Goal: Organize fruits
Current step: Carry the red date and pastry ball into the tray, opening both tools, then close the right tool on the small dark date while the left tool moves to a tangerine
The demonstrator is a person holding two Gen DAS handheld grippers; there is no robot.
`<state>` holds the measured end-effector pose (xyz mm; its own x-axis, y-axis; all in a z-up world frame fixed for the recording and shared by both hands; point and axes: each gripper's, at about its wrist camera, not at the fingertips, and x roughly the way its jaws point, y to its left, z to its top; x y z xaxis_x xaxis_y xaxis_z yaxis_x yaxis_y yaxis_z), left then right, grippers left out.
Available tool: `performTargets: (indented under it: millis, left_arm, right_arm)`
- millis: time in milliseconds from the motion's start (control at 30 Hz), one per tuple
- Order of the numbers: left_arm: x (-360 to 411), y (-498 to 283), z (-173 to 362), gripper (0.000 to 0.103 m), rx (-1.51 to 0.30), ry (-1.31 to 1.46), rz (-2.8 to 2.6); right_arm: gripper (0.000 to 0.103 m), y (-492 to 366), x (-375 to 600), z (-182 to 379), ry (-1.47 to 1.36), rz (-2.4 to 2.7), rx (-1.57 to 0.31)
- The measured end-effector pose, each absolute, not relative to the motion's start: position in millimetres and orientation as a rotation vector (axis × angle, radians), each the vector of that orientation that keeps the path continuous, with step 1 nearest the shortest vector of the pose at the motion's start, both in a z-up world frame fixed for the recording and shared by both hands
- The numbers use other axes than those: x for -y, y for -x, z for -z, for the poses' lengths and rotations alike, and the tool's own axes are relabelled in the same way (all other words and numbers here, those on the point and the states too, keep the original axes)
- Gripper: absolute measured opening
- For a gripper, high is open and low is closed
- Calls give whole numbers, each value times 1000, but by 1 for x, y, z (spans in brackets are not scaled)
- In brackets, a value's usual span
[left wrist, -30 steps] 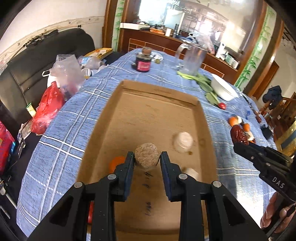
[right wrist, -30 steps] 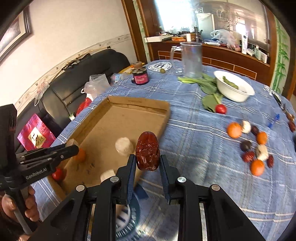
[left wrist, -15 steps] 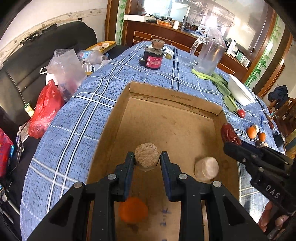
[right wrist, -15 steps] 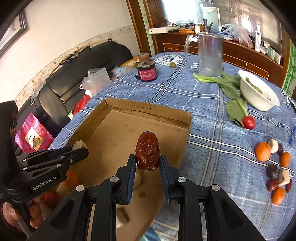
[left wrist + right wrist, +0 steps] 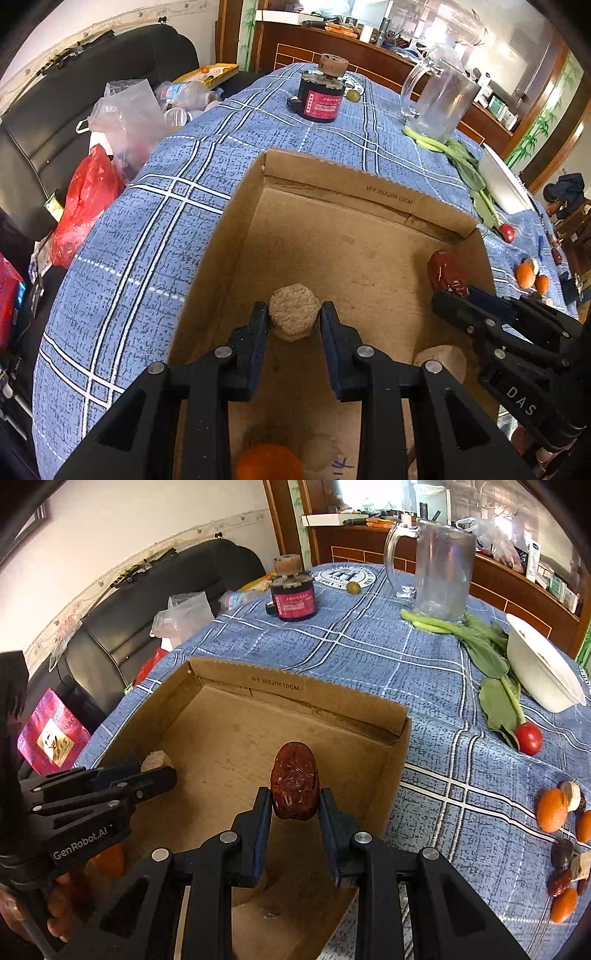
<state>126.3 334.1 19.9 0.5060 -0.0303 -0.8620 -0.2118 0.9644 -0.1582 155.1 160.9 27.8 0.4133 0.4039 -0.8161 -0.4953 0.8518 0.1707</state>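
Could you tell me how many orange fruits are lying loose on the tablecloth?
3: all right of the cardboard box, one farthest, one at the edge, one nearest. More may be hidden.

My left gripper (image 5: 294,319) is clamped on a pale hexagonal cake (image 5: 294,316) at its fingertips. My right gripper (image 5: 294,803) pinches a red date (image 5: 294,781) upright between its pads, level with the left one and to its right.

Glass pitcher (image 5: 439,572), white bowl (image 5: 543,672), leafy greens (image 5: 487,653), black jar (image 5: 293,596), black sofa (image 5: 55,122)
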Motion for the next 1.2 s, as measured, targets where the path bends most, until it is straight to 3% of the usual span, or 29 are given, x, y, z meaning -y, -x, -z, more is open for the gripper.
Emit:
performTargets:
  millis: [433,567,767,900,1200]
  left_arm:
    - [-328,-129,-20,28,-1040,203,-137]
    - [-328,-128,-20,39,-1049,196,-150]
    - [-333,-122,-19,45,-1063,202,-167]
    - [-333,-116,-20,47,-1072,203,-172]
    - [-328,-93,-39,49,-1018,162,-203]
  right_arm:
    - [28,-153,-171,-22,162,-561,-1001]
    - [29,-151,-172,-22,178,-557,-1005]
    - [31,-146,-170,-25,193,-538,-1004]
    - [40,-142,-167,-29,200,-512,-997]
    - [40,-119,-151,-47,180,-494,-979]
